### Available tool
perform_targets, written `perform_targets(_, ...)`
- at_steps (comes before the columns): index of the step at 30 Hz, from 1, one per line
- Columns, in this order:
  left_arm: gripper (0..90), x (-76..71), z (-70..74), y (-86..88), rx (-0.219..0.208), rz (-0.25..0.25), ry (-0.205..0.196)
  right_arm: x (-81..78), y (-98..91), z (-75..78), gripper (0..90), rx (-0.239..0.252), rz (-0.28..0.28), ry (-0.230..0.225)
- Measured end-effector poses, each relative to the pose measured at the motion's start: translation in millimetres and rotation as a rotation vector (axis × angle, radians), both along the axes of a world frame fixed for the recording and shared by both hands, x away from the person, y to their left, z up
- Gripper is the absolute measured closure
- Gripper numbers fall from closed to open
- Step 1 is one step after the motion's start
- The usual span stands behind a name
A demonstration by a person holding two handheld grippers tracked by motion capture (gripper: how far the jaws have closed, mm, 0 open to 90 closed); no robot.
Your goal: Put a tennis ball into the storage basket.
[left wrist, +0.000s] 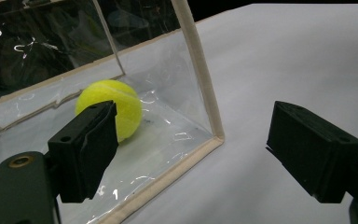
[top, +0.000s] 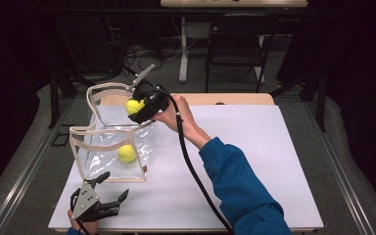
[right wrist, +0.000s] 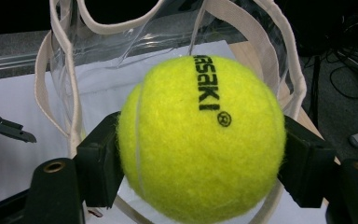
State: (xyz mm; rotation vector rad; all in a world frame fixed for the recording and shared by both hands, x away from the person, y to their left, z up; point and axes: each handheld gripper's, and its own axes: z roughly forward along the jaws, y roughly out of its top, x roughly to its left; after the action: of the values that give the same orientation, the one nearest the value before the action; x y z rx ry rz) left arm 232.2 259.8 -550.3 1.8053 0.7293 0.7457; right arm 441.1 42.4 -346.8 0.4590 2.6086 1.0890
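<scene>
High view showed a clear plastic tote bag with cream fabric trim [top: 108, 147] standing on the left of the white table [top: 254, 161], floppy and easily tipped. Over its far rim the right gripper [top: 138, 107] clamped a fuzzy yellow tennis ball [right wrist: 200, 135] across its middle; it looked light and springy. The left gripper [top: 108, 188] sat with jaws apart near the bag, empty.

Dark room — chair [top: 236, 41], grey floor [top: 352, 161]
</scene>
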Motion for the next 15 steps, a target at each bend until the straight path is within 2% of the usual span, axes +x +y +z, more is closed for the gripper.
perform_targets(15, 15.9, -0.2, 0.2, -0.1, 0.000, -0.002, -0.002, 2.2, 7.9, -4.0, 26.3, -0.019, 0.005, 0.015)
